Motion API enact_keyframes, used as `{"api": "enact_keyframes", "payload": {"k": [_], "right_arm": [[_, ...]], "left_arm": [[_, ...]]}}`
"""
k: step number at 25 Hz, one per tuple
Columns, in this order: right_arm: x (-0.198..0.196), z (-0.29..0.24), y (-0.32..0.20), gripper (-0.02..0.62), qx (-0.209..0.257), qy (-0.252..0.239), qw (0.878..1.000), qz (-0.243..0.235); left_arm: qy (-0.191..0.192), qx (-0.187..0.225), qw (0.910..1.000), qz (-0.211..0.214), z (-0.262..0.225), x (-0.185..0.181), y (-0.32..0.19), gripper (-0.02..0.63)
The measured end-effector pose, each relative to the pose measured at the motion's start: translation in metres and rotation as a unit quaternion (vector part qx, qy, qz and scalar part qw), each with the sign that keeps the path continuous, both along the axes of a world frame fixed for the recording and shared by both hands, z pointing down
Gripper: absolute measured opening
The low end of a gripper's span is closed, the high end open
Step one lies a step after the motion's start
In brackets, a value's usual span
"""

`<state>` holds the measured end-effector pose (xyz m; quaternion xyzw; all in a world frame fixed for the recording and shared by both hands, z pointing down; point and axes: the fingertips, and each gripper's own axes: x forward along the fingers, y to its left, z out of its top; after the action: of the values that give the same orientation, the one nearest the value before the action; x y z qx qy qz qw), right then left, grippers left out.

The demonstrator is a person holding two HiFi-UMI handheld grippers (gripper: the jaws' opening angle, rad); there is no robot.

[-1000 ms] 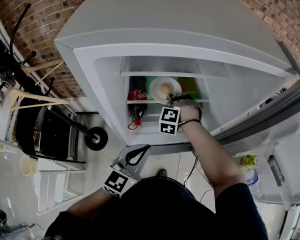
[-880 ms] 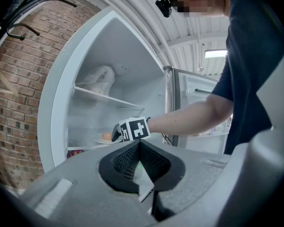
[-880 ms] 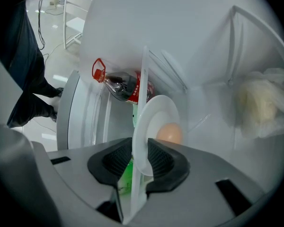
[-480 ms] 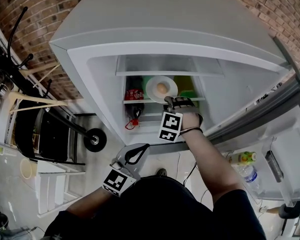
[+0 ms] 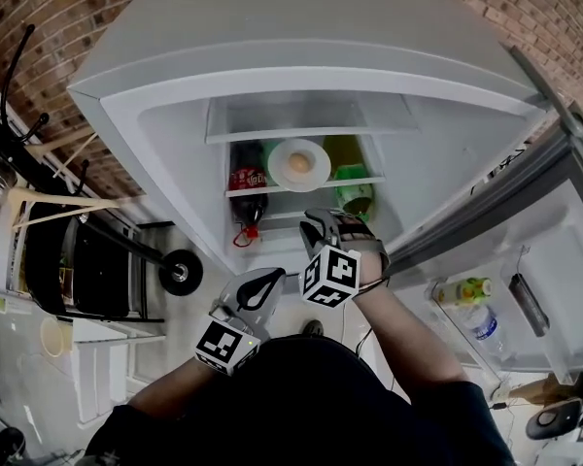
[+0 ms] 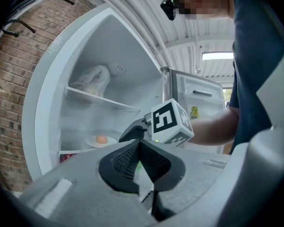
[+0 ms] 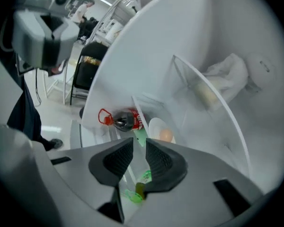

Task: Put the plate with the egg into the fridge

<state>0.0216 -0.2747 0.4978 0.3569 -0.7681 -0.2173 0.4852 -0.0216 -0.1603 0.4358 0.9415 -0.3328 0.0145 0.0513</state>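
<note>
The plate [image 5: 317, 171] lies flat at the front edge of the middle fridge shelf [image 5: 272, 188], with the egg [image 5: 298, 162] at its centre; being round, it favours no direction. The right tongs [image 7: 139, 144] are released and empty, their jaws just narrowing; the left tongs [image 6: 139, 144] are clenched on nothing; only the gripper views show the white bag [image 7: 225, 72] stored higher up.

Within the open fridge [image 6: 47, 93], holds on the middle glass shelf [image 6: 71, 151] a white plate [image 6: 91, 142], set flat near the front edge, with an egg [image 6: 101, 139] at its centre. Bears on the upper shelf [image 6: 104, 100] a crumpled pale bag [image 6: 93, 78], pushed back against the rear wall. Keeps beneath the middle shelf a dark bottle [image 5: 247, 181] with a red label, cap toward the front, and green packs [image 5: 356, 197] to its right, their support hidden.
</note>
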Motion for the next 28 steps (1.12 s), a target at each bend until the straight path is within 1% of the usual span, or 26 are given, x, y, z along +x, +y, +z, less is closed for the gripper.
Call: {"api": "enact_keyframes", "payload": {"k": [2, 4, 6, 9, 11, 12, 14, 17, 19, 25, 26, 28], "right_arm": [[-0.004, -0.005, 0.013, 0.077, -0.016, -0.061, 0.998, 0.012], [-0.008, -0.012, 0.026, 0.064, -0.028, -0.115, 0.993, 0.018], [-0.011, -0.019, 0.035, 0.053, -0.027, -0.15, 0.988, 0.019], [-0.011, -0.029, 0.046, 0.036, -0.021, -0.186, 0.982, 0.018], [-0.011, -0.031, 0.053, 0.028, -0.035, -0.223, 0.974, 0.02], [-0.012, -0.03, 0.056, 0.023, -0.049, -0.247, 0.967, 0.023], [-0.01, -0.031, 0.063, 0.016, -0.078, -0.303, 0.949, 0.032], [-0.009, -0.037, 0.073, 0.011, -0.11, -0.393, 0.912, 0.041], [-0.01, -0.045, 0.08, 0.011, -0.114, -0.438, 0.891, 0.034], [-0.01, -0.059, 0.1, 0.011, -0.094, -0.531, 0.842, 0.013], [-0.009, -0.059, 0.102, 0.011, -0.094, -0.541, 0.836, 0.013], [-0.005, -0.056, 0.104, 0.011, -0.097, -0.553, 0.827, 0.017]], "left_arm": [[-0.003, 0.005, 1.0, 0.001, -0.001, 0.002, 0.0, 0.003], [-0.003, 0.007, 1.0, 0.003, -0.002, 0.004, 0.0, 0.003], [-0.001, 0.006, 1.0, 0.004, -0.003, 0.005, -0.001, 0.003], [0.006, 0.007, 1.0, 0.003, -0.006, 0.008, -0.002, 0.003], [0.008, 0.004, 1.0, 0.002, -0.008, 0.009, -0.001, 0.003], [0.005, 0.003, 1.0, 0.003, -0.008, 0.009, 0.0, 0.003], [0.001, 0.002, 1.0, 0.004, -0.007, 0.009, -0.001, 0.003], [0.004, 0.003, 1.0, 0.003, -0.008, 0.011, -0.003, 0.004], [0.004, 0.005, 1.0, 0.006, -0.009, 0.012, -0.003, 0.003], [0.001, 0.008, 0.9999, 0.01, -0.006, 0.013, -0.001, 0.003], [0.001, 0.007, 0.9999, 0.01, -0.006, 0.014, -0.001, 0.003], [0.001, 0.004, 0.9999, 0.012, -0.005, 0.014, 0.0, 0.003]]}}
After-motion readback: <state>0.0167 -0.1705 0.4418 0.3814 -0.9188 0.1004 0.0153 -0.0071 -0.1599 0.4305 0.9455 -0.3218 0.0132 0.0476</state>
